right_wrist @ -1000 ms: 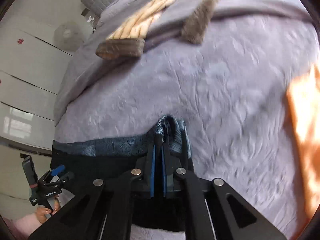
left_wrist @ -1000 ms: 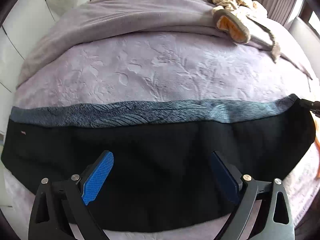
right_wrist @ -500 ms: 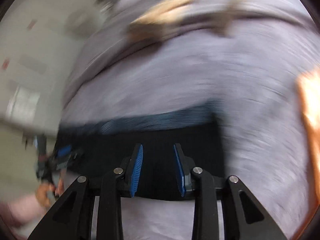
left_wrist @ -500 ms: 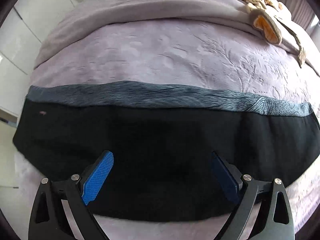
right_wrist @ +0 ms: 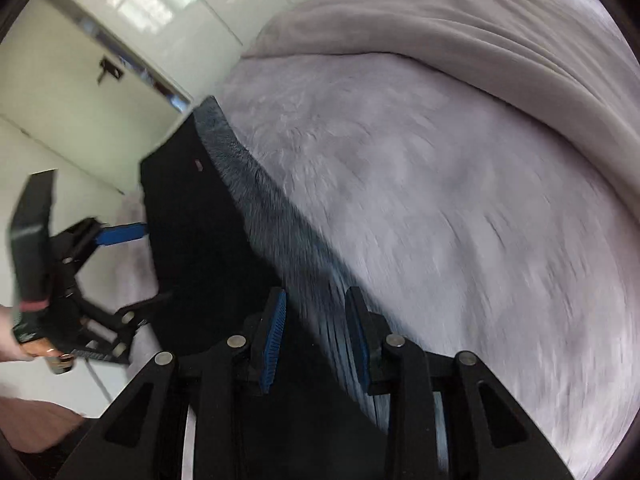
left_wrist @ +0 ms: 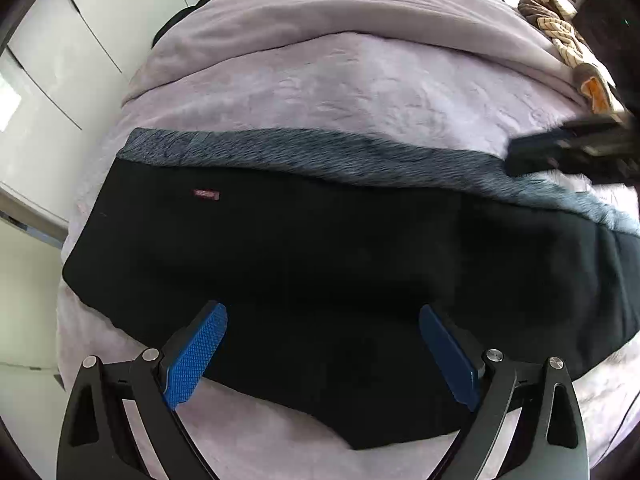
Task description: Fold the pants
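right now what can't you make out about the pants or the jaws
- Pants: right end cut off by the left wrist view's edge; near end hidden under the right gripper in its own view.
- Red label: too small to read.
- Right gripper in the left wrist view: motion-blurred, jaws unreadable there.
- Bedspread: texture smeared by blur.

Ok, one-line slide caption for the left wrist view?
Open left gripper above black pants laid flat across a lilac bedspread.

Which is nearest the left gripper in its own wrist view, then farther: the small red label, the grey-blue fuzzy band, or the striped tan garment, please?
1. Small red label, on the black pants, left.
2. Grey-blue fuzzy band, along the pants' far edge.
3. Striped tan garment, far right on the bed.
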A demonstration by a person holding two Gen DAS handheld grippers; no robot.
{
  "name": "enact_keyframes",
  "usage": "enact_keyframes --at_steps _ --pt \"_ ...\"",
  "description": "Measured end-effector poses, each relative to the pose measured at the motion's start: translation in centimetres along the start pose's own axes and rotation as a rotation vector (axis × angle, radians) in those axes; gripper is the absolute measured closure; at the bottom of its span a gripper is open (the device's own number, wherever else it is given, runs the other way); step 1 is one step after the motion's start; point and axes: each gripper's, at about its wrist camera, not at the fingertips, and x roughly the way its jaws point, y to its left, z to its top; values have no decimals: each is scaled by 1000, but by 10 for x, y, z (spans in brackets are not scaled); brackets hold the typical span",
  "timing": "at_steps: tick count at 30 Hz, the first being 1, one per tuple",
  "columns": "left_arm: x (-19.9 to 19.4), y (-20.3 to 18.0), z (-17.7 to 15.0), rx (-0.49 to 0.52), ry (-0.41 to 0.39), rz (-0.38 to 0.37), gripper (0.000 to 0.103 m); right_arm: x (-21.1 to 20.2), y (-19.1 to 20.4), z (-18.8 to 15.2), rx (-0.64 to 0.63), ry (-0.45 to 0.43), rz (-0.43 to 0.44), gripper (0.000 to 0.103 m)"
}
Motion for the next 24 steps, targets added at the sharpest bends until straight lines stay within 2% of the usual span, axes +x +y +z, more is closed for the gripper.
enact_keyframes --at_steps 3,5,7,10,12,14,15,16,17,18,20,21,22,24 --pt "7 11 -2 -1 -6 -40 5 27 5 19 -23 50 -21 69" --pt "10 16 -2 -9 -11 -47 5 42 7 22 -21 127 4 71" --pt "11 22 -2 -38 -20 -64 5 48 14 18 -48 174 14 96" --pt "4 30 0 -65 -81 -59 5 44 32 21 -134 189 -75 97" --pt "11 31 4 -64 -99 -26 5 40 33 29 -157 157 -98 98" --pt "28 32 4 -71 -60 0 5 50 19 36 -123 156 -150 99" --pt "39 34 2 -80 -12 22 5 58 14 40 -106 168 -179 99" --pt "45 38 1 -94 23 22 5 66 5 37 -75 187 -229 99" --pt "44 43 0 -108 27 9 5 66 -1 34 -37 191 -231 99" --pt "37 51 -1 -124 4 -4 5 60 -3 33 1 171 -219 99" --pt "24 66 0 -134 -49 -11 5 30 1 34 68 68 -120 97" --pt "21 73 1 -134 -67 0 5 22 5 38 67 42 -76 93" --pt "18 82 3 -137 -84 17 5 17 12 45 61 32 -32 82" --pt "20 103 7 -157 -96 35 5 20 36 75 16 32 35 75"
